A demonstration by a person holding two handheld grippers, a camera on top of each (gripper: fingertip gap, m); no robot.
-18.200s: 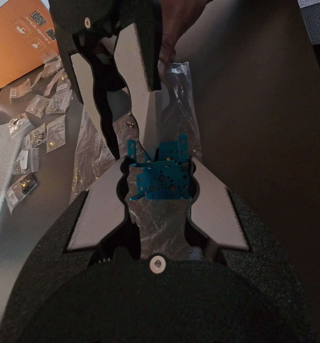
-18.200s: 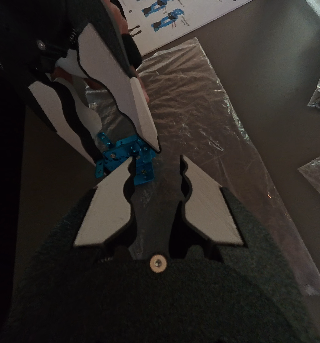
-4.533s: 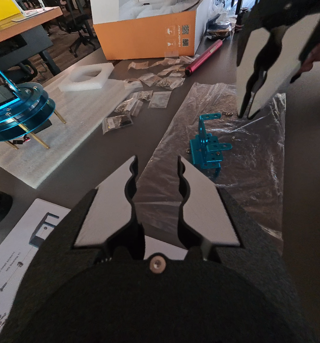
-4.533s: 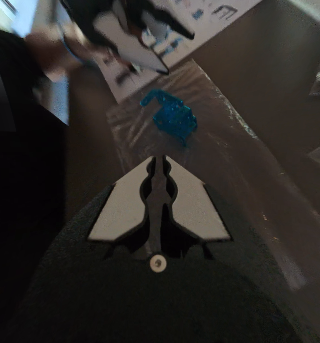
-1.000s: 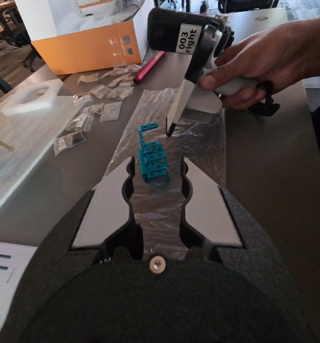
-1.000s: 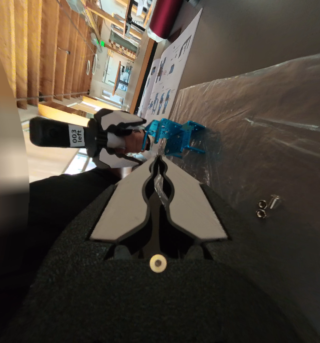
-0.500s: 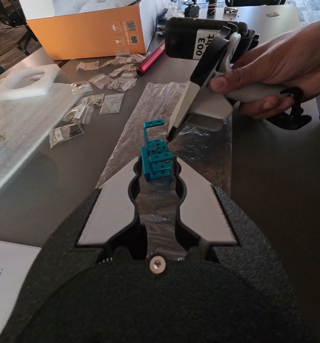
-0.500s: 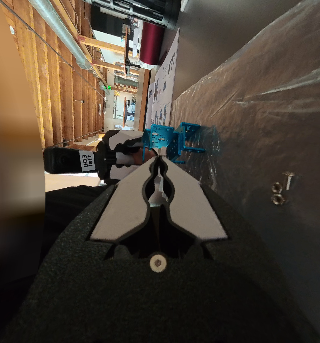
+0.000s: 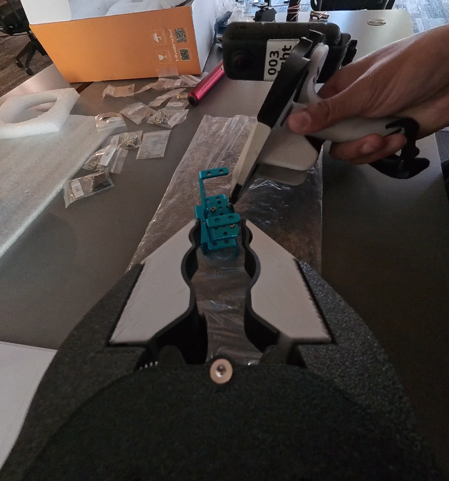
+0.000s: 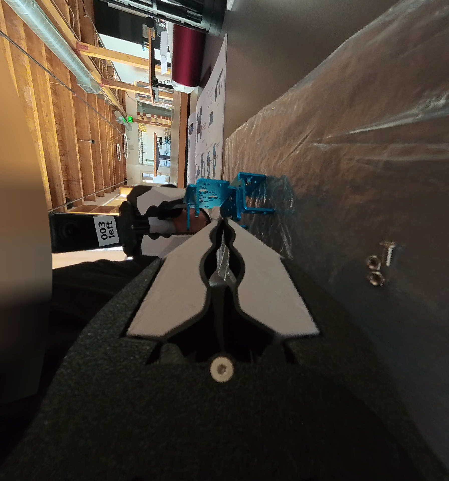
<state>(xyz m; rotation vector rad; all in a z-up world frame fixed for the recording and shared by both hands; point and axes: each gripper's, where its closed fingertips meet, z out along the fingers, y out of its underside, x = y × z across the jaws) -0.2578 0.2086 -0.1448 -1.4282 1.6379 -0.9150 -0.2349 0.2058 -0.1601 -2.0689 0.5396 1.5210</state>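
- Between my left gripper's [image 9: 220, 229] fingertips, a blue bracket assembly [image 9: 218, 221] is standing on a plastic sheet [image 9: 218, 145]; jaws are closing around it, contact unclear.
- My right gripper [image 10: 222, 221], pinched shut, is touching the assembly's top, with nuts and a screw [image 10: 378, 263] lying nearby.

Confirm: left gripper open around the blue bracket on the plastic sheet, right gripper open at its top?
Not quite. The right gripper is shut, tips at the top of the blue bracket; the right wrist view shows its jaws together. The left gripper is open around the bracket on the plastic sheet.
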